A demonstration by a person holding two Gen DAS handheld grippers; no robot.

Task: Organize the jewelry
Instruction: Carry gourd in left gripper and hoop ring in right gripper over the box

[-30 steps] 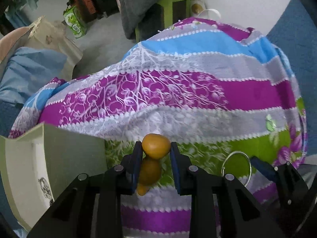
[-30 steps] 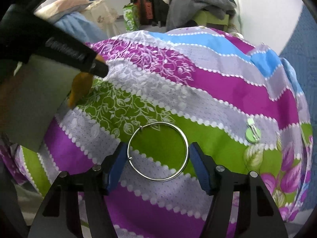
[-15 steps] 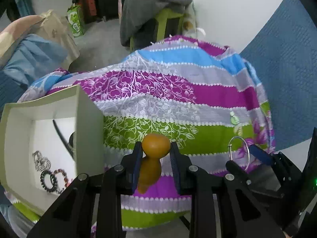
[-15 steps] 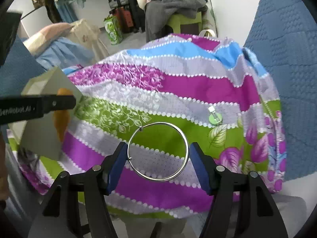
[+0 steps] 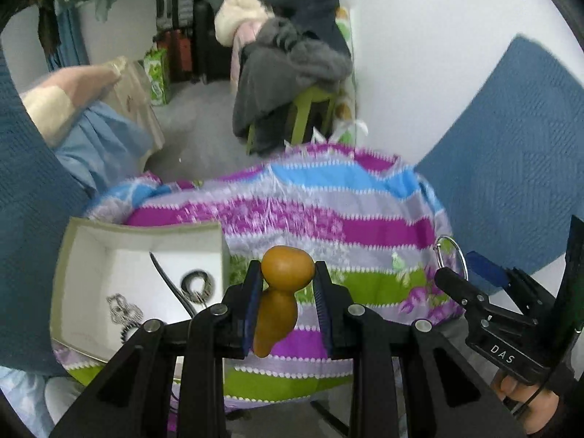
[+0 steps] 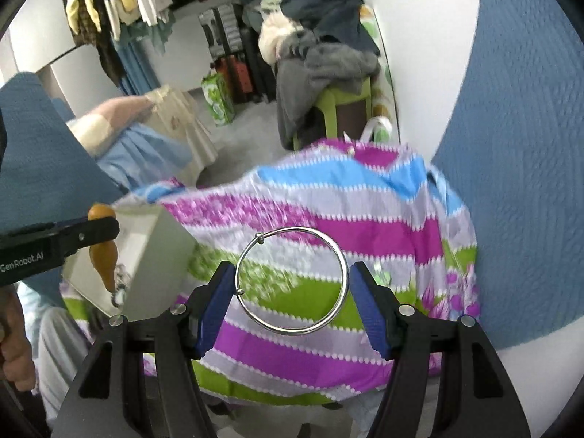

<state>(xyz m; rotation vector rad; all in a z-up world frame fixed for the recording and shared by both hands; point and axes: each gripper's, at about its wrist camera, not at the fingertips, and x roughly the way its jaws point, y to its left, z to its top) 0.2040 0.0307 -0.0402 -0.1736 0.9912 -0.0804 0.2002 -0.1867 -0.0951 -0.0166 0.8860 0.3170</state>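
My left gripper (image 5: pixel 288 292) pinches an amber pendant (image 5: pixel 283 292) narrowly, above the white box (image 5: pixel 146 233). My right gripper (image 6: pixel 292 292), spread wider, clamps a silver bangle (image 6: pixel 292 280) over the striped cloth (image 6: pixel 365 233).

the left gripper (image 5: pixel 288 288) tilts downward, fingers (image 5: pixel 253 292) clamped narrowly; the right gripper (image 6: pixel 292 292) tilts downward, fingers (image 6: pixel 215 292) spread wider, clamped.

Right gripper (image 6: pixel 290 284) clamps a silver bangle (image 6: pixel 291 280) between its blue fingers (image 6: pixel 215 310), above the striped floral cloth (image 6: pixel 365 226). At left, the left gripper (image 6: pixel 73 239) grips an amber pendant (image 6: pixel 104 252) by a white box (image 6: pixel 160 255).
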